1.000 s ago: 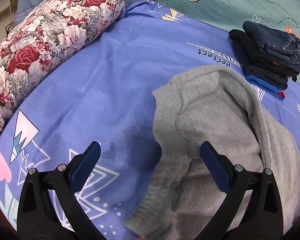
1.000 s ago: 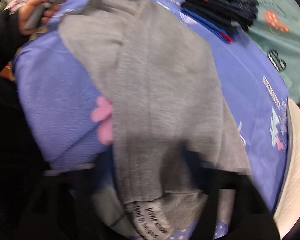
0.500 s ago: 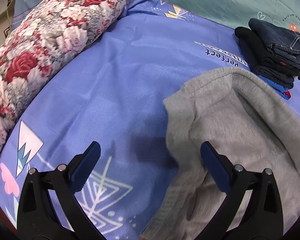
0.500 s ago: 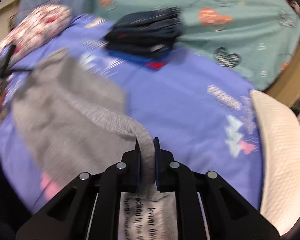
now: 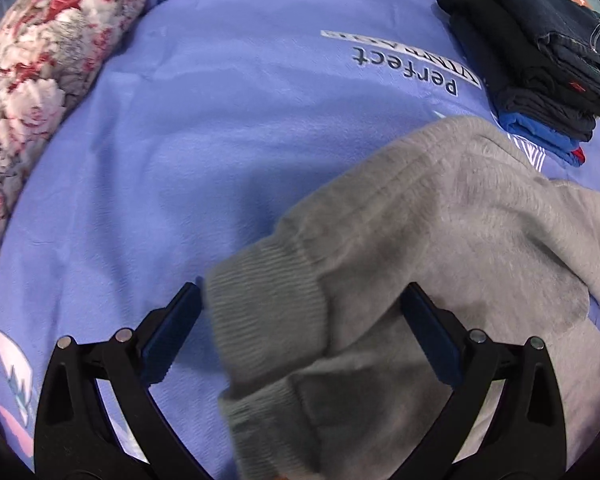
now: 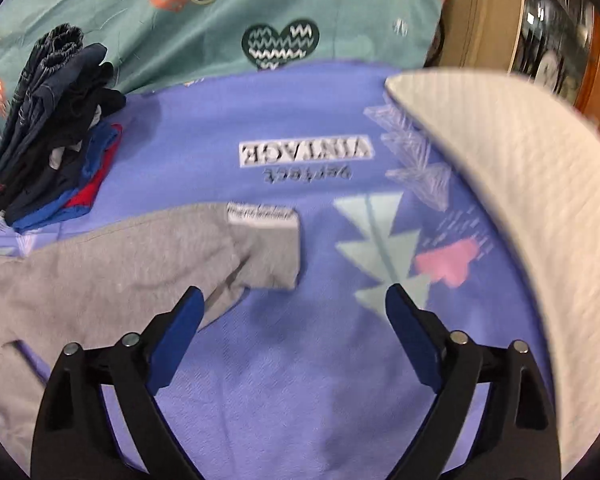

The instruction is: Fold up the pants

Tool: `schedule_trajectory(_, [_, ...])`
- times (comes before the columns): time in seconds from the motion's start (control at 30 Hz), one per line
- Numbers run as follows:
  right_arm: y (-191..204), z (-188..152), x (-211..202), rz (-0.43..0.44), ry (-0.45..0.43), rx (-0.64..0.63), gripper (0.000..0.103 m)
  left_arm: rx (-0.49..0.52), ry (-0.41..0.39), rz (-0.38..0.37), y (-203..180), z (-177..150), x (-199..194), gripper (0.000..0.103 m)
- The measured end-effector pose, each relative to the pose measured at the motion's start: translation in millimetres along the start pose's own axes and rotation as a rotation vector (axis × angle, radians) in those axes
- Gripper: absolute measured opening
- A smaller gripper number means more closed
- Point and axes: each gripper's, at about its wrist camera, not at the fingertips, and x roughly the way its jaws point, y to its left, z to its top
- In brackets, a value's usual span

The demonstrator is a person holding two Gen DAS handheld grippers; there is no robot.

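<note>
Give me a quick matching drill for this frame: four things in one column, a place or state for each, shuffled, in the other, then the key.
Things:
1. grey pants
2. stack of dark folded clothes
3. floral pillow
4. right gripper

Places or states:
A. along the left edge of the blue sheet in the left wrist view
B. jaws just opened wide, nothing between the pads
C. piled at the far side of the sheet, by the teal cover
D. spread on the sheet, ribbed cuff between the left gripper's open jaws

Pairs: 1-D, 2-C, 3-A, 4-B
</note>
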Motion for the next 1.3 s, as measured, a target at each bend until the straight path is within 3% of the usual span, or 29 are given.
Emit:
schedule_trajectory(0.1, [0,-3,28,0.12,0.062,0.116,0.093,0.0,0.009,-0.032,-7,5,9,0.101])
schedule_trajectory(0.17, [5,-3,37,0.131,0.06,0.138,0.093,0.01,-0.008,-0.023,-11,6,9,0.098])
schedule_trajectory(0.27, [12,7,61,0.055,0.045,0.152,0.093,0.04,-0.073,-0.018,-16,4,0,0.075])
schedule_trajectory(0.33, [14,11,74,0.044,0.028,0.182,0.093,0.035,-0.098,-0.05,-15,3,-6,0.048])
schedule_trajectory(0.4, [16,12,83,0.084,0.029,0.189,0.089,0.014,-0.093,-0.091,-13,5,-8,0.04])
schedule_trajectory(0.47, [25,14,93,0.142,0.051,0.141,0.026,0.004,-0.084,-0.103,-13,7,-6,0.039])
schedule_trajectory(0.5, [31,15,94,0.177,0.064,0.115,0.026,0.003,-0.078,-0.103,-15,9,-3,0.04])
schedule_trajectory(0.57, [38,18,84,0.168,0.031,0.088,0.025,0.012,-0.068,-0.101,-15,15,3,0.059])
schedule_trajectory(0.6, [38,20,74,0.187,0.001,0.093,0.025,0.014,-0.061,-0.105,-16,17,8,0.084])
schedule_trajectory(0.63, [37,21,67,0.202,-0.018,0.101,0.025,0.012,-0.053,-0.131,-20,17,11,0.092])
schedule_trajectory(0.67, [35,23,59,0.223,-0.038,0.113,0.025,0.012,-0.058,-0.128,-20,19,12,0.092])
schedule_trajectory(0.7, [35,24,49,0.242,-0.064,0.114,0.025,0.024,-0.072,-0.114,-25,20,11,0.083])
schedule_trajectory(0.73, [36,25,40,0.251,-0.087,0.11,0.024,0.039,-0.085,-0.107,-28,20,9,0.047])
schedule_trajectory(0.77, [37,26,29,0.263,-0.111,0.11,0.024,0.044,-0.093,-0.125,-30,20,5,0.027])
schedule_trajectory(1.1, [46,15,-159,0.431,-0.489,0.047,0.024,0.028,-0.395,-0.282,-11,0,-157,0.024])
schedule_trajectory(1.3, [10,0,-242,0.487,-0.721,0.118,0.024,0.07,-0.432,-0.311,-1,-21,-232,0.028])
